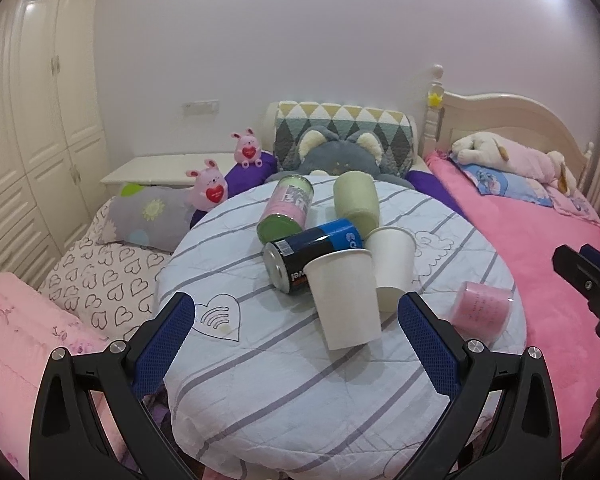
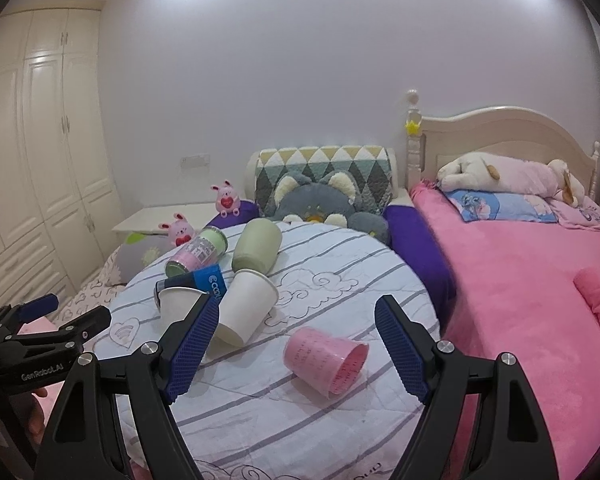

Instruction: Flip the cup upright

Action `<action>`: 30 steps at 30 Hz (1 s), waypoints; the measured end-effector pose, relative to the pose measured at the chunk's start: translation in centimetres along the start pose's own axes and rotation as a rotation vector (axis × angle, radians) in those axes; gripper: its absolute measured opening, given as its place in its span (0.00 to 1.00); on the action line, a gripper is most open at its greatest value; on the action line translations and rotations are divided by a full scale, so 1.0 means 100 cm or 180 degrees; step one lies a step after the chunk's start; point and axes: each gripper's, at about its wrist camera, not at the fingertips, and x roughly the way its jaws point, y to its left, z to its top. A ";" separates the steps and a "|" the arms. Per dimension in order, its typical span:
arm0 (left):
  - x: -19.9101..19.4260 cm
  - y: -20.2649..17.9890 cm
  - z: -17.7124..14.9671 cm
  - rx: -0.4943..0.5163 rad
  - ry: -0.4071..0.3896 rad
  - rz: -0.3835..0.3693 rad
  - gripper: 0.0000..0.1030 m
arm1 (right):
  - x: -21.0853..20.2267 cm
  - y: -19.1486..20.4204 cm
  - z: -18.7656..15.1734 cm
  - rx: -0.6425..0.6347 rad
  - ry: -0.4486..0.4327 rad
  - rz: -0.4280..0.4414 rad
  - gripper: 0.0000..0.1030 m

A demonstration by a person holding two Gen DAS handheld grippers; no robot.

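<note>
Several cups lie on their sides on a round striped table (image 1: pixel 300 380). A white paper cup (image 1: pixel 346 298) lies nearest my open left gripper (image 1: pixel 296 320), just beyond its fingertips. A second white cup (image 1: pixel 392 264) lies behind it. A pink cup (image 1: pixel 482 310) lies at the right; in the right wrist view the pink cup (image 2: pixel 326 360) lies between and just beyond the fingers of my open right gripper (image 2: pixel 296 328). The white cups (image 2: pixel 244 306) lie left of it. The left gripper (image 2: pixel 56 316) shows at the left edge, the right gripper (image 1: pixel 580 272) at the left view's right edge.
A blue-black can (image 1: pixel 312 250), a pink-green cup (image 1: pixel 286 208) and a green cup (image 1: pixel 356 202) lie behind the white cups. A pink bed (image 1: pixel 540 248) is right, pillows and plush toys (image 1: pixel 208 186) behind and left, a wardrobe (image 1: pixel 40 120) far left.
</note>
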 end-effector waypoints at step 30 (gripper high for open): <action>0.058 0.026 0.007 -0.0069 0.0140 -0.0013 1.00 | 0.148 0.029 0.000 0.0705 0.1124 0.0240 0.79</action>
